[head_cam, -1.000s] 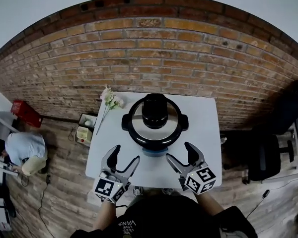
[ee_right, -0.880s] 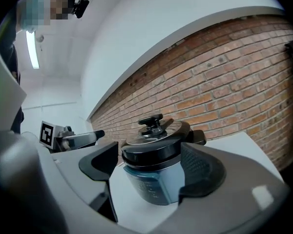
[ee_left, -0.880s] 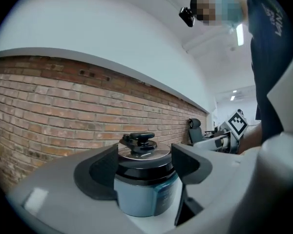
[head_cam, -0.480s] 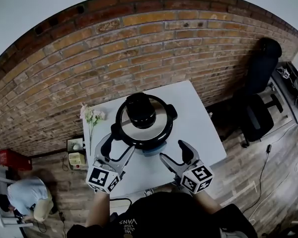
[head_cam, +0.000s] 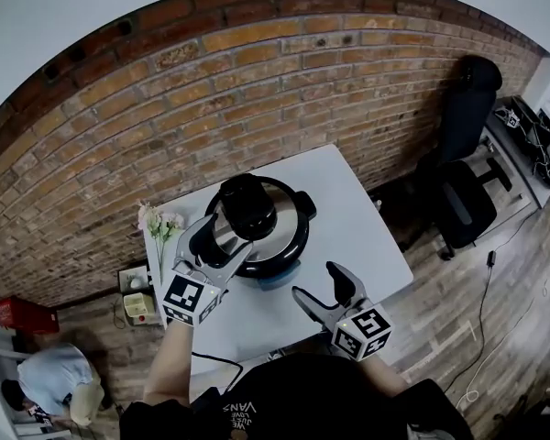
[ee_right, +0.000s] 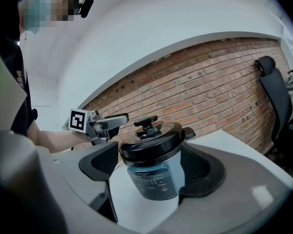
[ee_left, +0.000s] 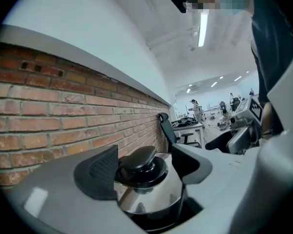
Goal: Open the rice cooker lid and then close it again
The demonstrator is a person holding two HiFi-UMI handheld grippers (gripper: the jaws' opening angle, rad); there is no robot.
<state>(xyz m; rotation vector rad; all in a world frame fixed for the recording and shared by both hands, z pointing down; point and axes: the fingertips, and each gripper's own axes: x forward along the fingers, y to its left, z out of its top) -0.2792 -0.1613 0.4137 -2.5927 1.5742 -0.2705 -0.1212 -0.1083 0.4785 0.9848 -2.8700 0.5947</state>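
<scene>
Hovering left gripper (head_cam: 225,236) at the lid's left side, fingers (ee_left: 100,172) spread, nothing gripped. Lid knob (ee_left: 139,161) lines up in the gap between them, just past the tips. Right gripper view shows them short of it, not touching. Rice cooker (head_cam: 284,236) sits mid-worktop (head_cam: 367,246), lid (ee_right: 154,140) shut. Right gripper (head_cam: 316,282) also spread and empty, near the front edge, cooker framed between its fingers but well apart.
</scene>
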